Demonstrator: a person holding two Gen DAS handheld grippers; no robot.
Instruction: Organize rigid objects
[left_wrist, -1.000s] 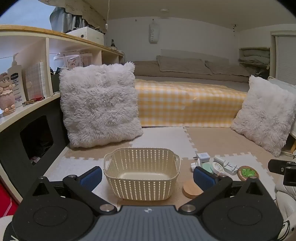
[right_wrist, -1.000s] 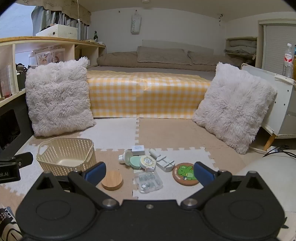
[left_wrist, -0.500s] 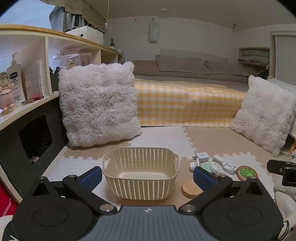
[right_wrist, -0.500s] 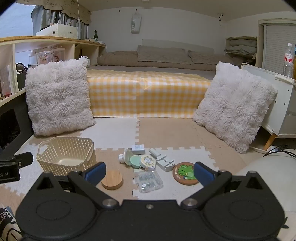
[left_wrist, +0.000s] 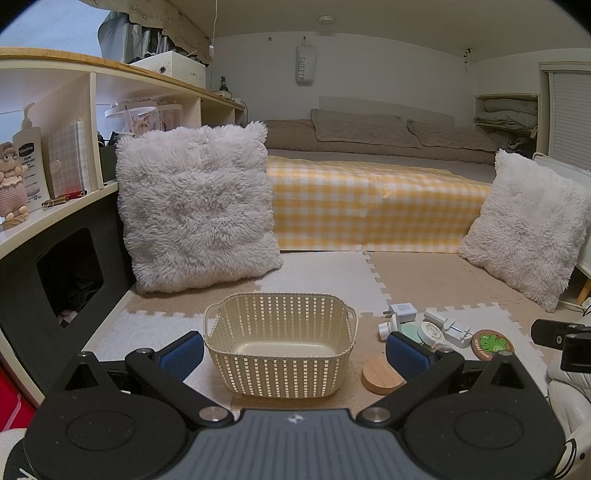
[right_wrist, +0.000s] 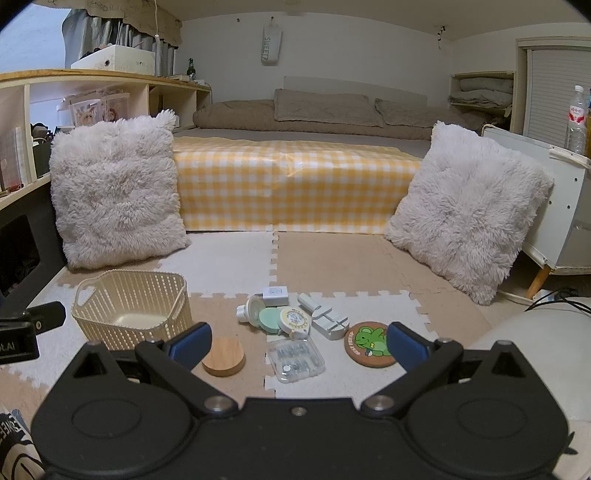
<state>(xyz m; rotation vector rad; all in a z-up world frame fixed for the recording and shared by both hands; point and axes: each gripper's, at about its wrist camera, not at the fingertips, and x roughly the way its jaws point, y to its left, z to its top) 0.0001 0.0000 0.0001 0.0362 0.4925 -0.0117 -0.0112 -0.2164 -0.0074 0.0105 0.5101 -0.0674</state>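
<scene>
Both grippers hover above a foam floor mat (right_wrist: 229, 258), each spread wide and holding nothing. In the left wrist view, the left gripper (left_wrist: 293, 350) frames a cream lattice basket (left_wrist: 279, 363), empty, at 12 o'clock. In the right wrist view, the right gripper (right_wrist: 299, 341) faces a loose cluster: a wooden disc (right_wrist: 224, 356) at 10 o'clock, a clear plastic case (right_wrist: 295, 359) at 12, a frog coaster (right_wrist: 370, 344) at 1, and a tape measure (right_wrist: 293, 320) beyond. The basket lies left of the cluster.
</scene>
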